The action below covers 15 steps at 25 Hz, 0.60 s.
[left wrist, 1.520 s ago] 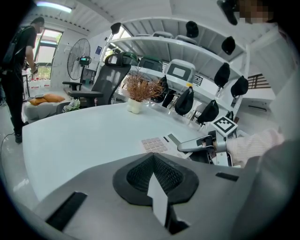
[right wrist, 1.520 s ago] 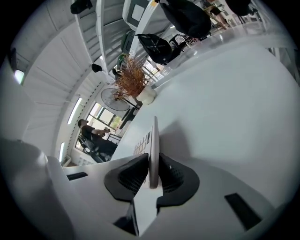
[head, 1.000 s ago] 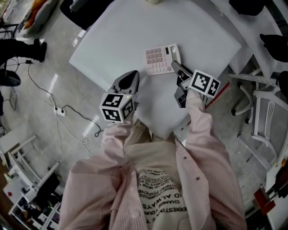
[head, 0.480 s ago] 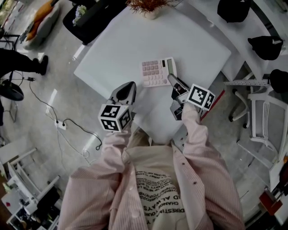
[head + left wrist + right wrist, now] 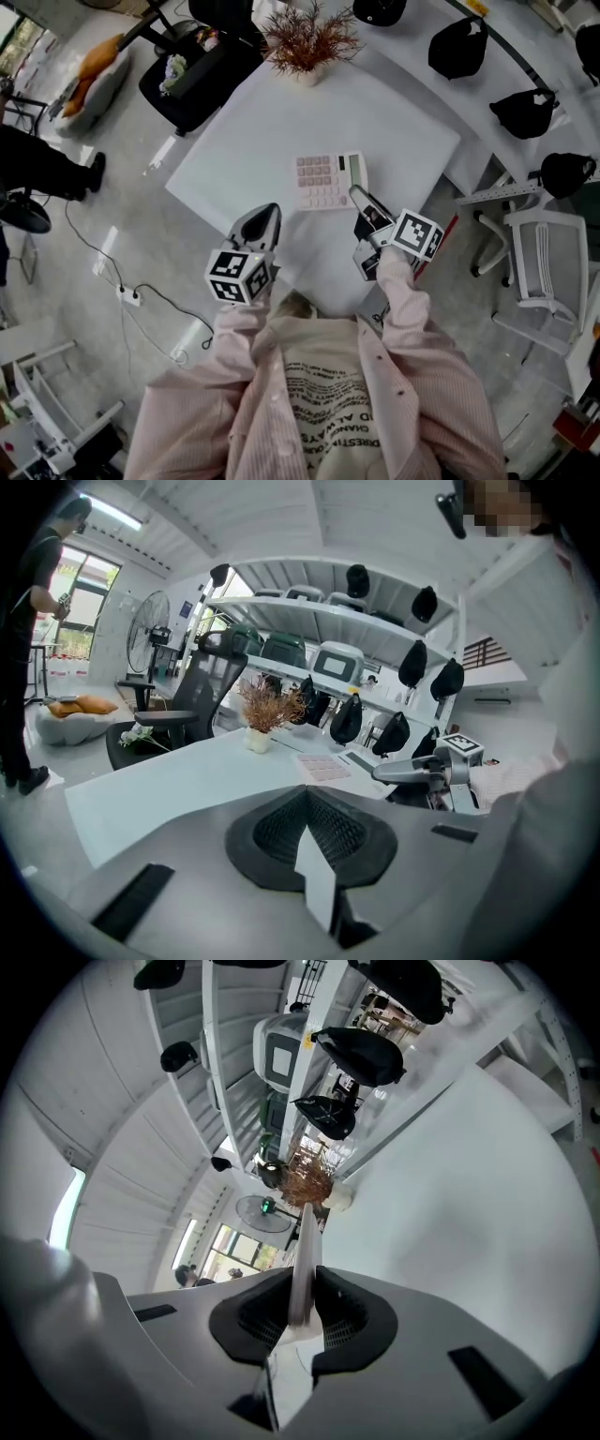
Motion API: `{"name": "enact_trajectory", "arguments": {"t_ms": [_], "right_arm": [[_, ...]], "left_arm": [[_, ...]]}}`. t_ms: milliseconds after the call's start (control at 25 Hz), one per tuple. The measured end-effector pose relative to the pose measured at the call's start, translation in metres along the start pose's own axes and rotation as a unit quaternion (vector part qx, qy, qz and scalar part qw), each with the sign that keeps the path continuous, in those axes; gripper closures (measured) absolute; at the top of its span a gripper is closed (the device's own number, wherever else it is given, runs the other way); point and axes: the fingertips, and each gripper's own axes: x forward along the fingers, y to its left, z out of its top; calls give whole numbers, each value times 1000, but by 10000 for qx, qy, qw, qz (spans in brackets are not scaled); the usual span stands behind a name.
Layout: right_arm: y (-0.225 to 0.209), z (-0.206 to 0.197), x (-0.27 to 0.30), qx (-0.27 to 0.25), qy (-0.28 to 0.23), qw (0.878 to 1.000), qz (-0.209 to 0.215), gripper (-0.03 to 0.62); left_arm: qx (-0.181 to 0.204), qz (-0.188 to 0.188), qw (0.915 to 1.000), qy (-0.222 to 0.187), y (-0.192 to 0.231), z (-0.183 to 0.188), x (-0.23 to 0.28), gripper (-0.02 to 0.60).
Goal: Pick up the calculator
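The calculator [image 5: 328, 180], white with pink keys, hangs over the white table [image 5: 244, 122] near its front right part. My right gripper [image 5: 360, 199] is shut on its right edge; in the right gripper view the calculator [image 5: 306, 1232] shows edge-on as a thin plate pinched between the dark pads of that gripper [image 5: 302, 1290]. My left gripper [image 5: 264, 217] hovers left of the calculator and below it in the head view, jaws shut with nothing in them. In the left gripper view this gripper [image 5: 314, 834] faces the calculator [image 5: 323, 766] and the right gripper [image 5: 410, 772].
A potted dry plant [image 5: 309, 42] stands at the table's far edge. A black office chair [image 5: 202, 70] is behind the table, a white chair [image 5: 544, 272] to the right. Dark caps [image 5: 457, 47] sit on a shelf. Cables [image 5: 141, 295] lie on the floor at left.
Both grippers have risen, and the calculator has come up with the right one. The head view has pulled back, so the plant and the chair behind the table now show.
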Motion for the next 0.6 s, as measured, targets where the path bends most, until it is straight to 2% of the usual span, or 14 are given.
{"name": "enact_trajectory", "arguments": {"t_ms": [160,520,600], "right_arm": [[13,11,-14,40,-157,9998,101,540],[34,19,-44,253,-487,9985,8,540],[42,21,-49,223,-548,9981,162,540]], "left_arm": [[119,-24,9999,-113,-4,10,-10,580],[281,-66,9986,-443,-8,39,-32,580],[314,-71,9981,-529,-10,45,-35,580]]}}
